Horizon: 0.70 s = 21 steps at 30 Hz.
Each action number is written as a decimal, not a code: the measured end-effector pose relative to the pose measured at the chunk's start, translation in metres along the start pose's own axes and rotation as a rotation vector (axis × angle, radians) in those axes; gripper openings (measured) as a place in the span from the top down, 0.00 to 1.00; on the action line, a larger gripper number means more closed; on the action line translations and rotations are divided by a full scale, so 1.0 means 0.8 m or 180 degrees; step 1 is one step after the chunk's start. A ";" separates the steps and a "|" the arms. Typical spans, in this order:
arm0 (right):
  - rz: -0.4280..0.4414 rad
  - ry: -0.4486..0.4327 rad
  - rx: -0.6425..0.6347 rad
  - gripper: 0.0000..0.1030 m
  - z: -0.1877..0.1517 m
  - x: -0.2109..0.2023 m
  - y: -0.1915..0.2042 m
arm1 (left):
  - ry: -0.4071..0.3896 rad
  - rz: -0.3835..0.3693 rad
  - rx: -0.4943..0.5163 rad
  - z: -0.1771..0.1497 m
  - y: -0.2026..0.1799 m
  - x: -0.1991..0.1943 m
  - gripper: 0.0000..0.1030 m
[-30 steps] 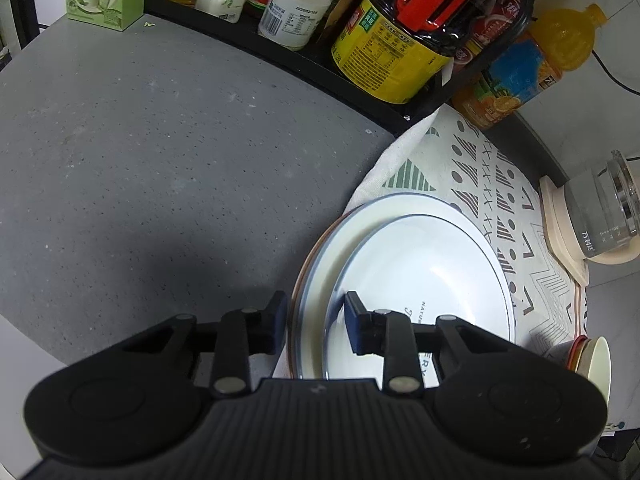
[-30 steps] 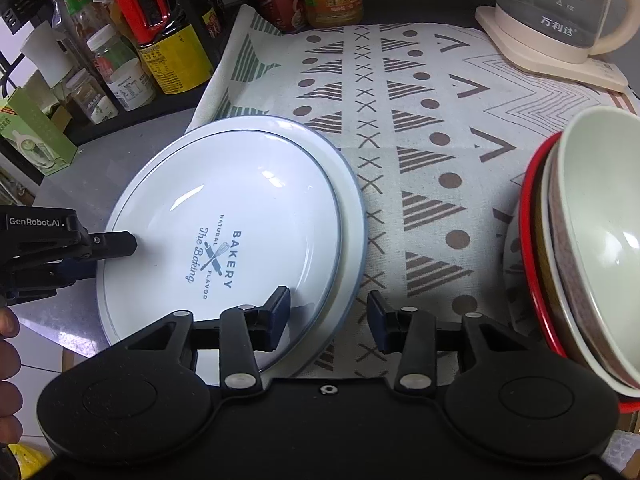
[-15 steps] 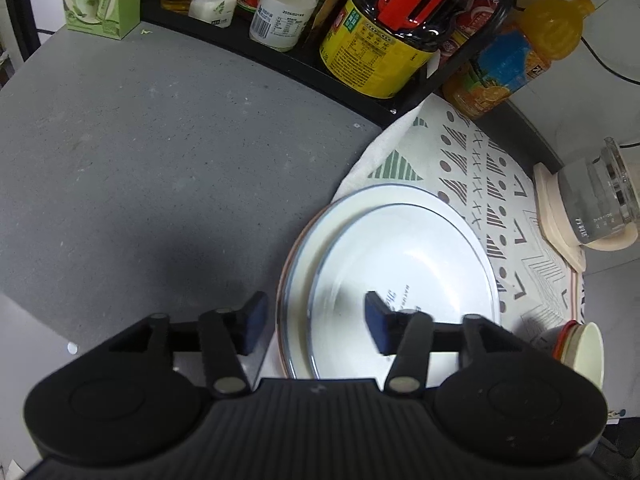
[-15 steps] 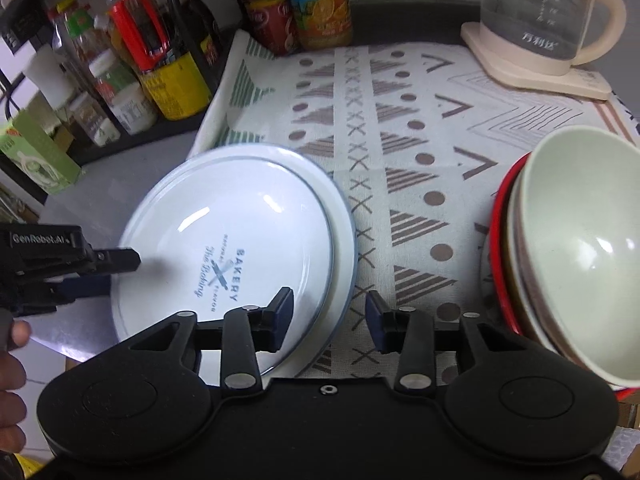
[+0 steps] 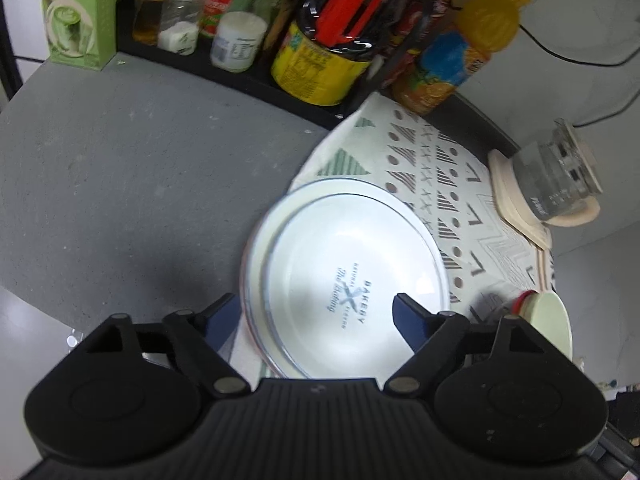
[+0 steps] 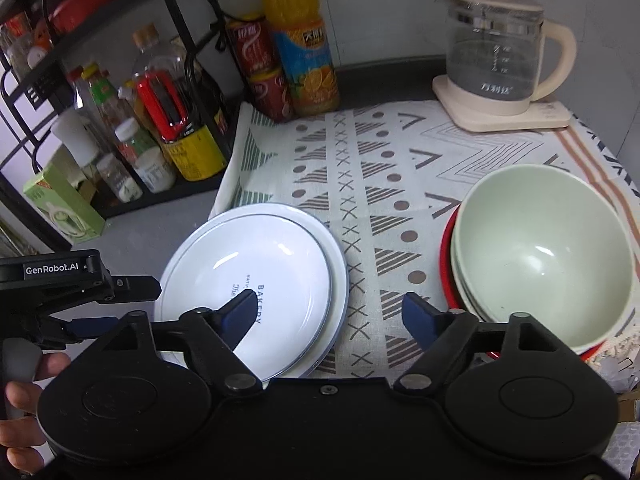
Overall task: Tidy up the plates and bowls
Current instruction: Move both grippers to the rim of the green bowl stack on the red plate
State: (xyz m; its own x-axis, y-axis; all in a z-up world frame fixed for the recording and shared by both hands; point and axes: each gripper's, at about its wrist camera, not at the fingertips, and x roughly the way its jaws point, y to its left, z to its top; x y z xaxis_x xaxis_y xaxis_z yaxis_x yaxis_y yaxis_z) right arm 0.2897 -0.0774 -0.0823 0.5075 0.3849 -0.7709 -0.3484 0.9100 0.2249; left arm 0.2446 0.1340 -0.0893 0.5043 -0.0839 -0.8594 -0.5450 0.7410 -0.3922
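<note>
A white plate printed "BAKERY" [image 5: 352, 280] [image 6: 256, 280] lies on top of a stack of larger white plates, on the left end of the patterned cloth [image 6: 400, 168]. My left gripper [image 5: 316, 312] hovers above the stack's near-left rim, its jaws opening, and no pad touches the plate. My right gripper [image 6: 330, 310] hangs over the stack's right rim and the cloth. Its jaws are opening too, with nothing gripped. A pale green bowl [image 6: 540, 256] [image 5: 548, 320] tops a nest of bowls, the lowest one red-rimmed, at the right.
A glass kettle [image 6: 496, 52] on its cream base stands at the back right. A black rack of bottles and jars [image 5: 312, 60], an orange juice bottle [image 6: 304, 48] and a green carton [image 5: 76, 12] line the back. Grey counter [image 5: 120, 180] lies left of the cloth. A hand [image 6: 20, 392] holds the left gripper.
Both grippers let go of the top plate's rim, spread their jaws wide and rose away from it. The plate stays lying on the stack.
</note>
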 end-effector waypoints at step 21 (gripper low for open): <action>-0.0137 -0.0271 0.0364 0.09 -0.009 -0.057 -0.052 | 0.0004 -0.0323 0.0493 -0.025 -0.072 -0.016 0.00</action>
State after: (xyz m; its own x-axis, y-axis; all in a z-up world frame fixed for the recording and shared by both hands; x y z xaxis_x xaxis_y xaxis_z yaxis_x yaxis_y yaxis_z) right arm 0.2756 -0.1336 -0.0606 0.5866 0.3524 -0.7292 -0.2354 0.9357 0.2628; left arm 0.2561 0.0792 -0.0624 0.5504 -0.1642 -0.8186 -0.3818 0.8224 -0.4217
